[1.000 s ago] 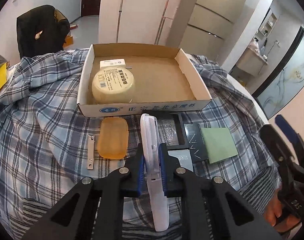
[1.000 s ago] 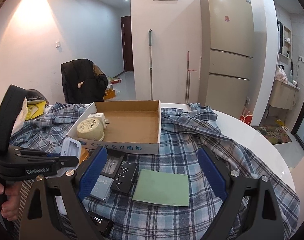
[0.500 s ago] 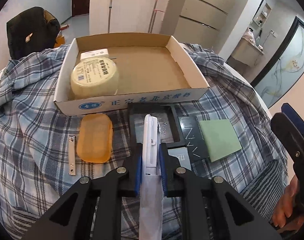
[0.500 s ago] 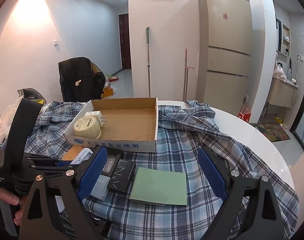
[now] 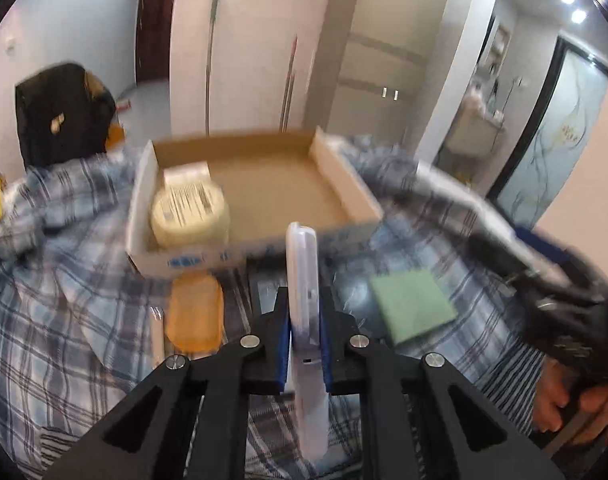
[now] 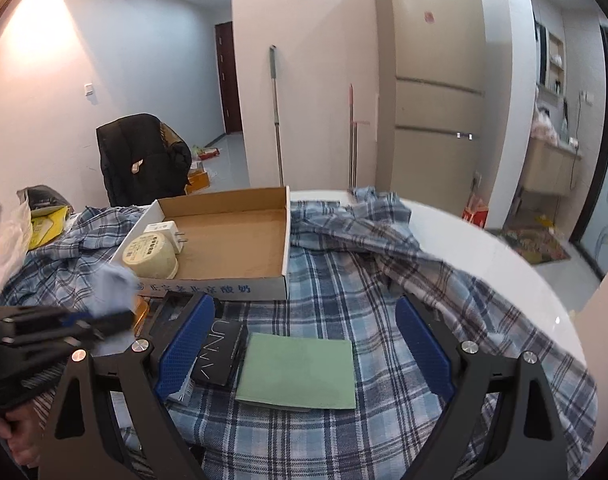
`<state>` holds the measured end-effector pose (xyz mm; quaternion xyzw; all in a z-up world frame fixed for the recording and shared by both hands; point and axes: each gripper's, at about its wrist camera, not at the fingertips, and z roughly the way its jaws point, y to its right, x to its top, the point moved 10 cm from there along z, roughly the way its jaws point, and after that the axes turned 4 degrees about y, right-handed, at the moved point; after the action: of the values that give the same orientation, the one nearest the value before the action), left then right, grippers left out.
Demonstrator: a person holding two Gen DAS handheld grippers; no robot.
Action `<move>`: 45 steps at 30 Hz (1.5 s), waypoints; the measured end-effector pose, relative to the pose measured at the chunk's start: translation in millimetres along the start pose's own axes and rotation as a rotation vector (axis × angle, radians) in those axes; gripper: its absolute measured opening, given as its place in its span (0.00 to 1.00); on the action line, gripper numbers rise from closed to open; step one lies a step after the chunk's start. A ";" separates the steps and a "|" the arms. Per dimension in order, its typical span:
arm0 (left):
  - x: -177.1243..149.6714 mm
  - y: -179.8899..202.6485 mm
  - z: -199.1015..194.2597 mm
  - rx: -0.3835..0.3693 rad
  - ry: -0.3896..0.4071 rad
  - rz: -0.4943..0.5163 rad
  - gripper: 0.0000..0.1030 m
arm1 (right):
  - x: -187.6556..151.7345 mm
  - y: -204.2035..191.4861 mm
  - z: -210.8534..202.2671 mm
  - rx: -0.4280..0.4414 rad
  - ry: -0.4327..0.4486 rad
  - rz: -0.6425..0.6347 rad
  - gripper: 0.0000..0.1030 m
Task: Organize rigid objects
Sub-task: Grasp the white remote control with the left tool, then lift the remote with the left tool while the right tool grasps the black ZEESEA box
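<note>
A flat white plastic case [image 5: 304,300], its lower end blurred, is clamped edge-up in the left tool [image 5: 304,344] before the shallow cardboard box [image 5: 344,184], while the right tool [image 6: 304,344] is held wide apart over a green pad [image 6: 297,372].

- The shallow brown cardboard box [image 6: 223,240] has open floor across its middle and right; a round cream tin [image 6: 151,255] and a white plug adapter [image 6: 164,233] fill its left end.
- Its low front wall [image 5: 231,254] stands between the box floor and the items on the blue plaid cloth [image 6: 404,288].
- In front of the box lie an orange soap case [image 5: 193,312], a black flat box [image 6: 219,350] and a green pad [image 6: 297,372], close together.
- Right of the green pad the cloth lies bare.
</note>
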<state>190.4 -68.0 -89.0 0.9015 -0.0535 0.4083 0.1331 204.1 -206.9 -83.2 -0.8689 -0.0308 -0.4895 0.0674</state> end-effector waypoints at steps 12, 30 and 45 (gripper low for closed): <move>-4.6 -15.8 1.0 0.010 -0.012 -0.061 0.13 | -24.5 9.4 27.4 -0.007 -0.136 0.033 0.89; -1.5 -30.0 -94.1 0.116 0.250 0.019 0.13 | -58.9 -60.4 -13.5 0.098 -0.235 -0.046 0.89; -19.0 -50.3 -112.0 0.151 0.267 -0.007 0.13 | -120.5 -97.4 3.6 0.125 -0.416 -0.033 0.64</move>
<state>107.3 11.7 -42.5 0.8468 -0.0014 0.5270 0.0725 133.0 -108.5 -179.5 -0.9446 -0.0887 -0.2979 0.1054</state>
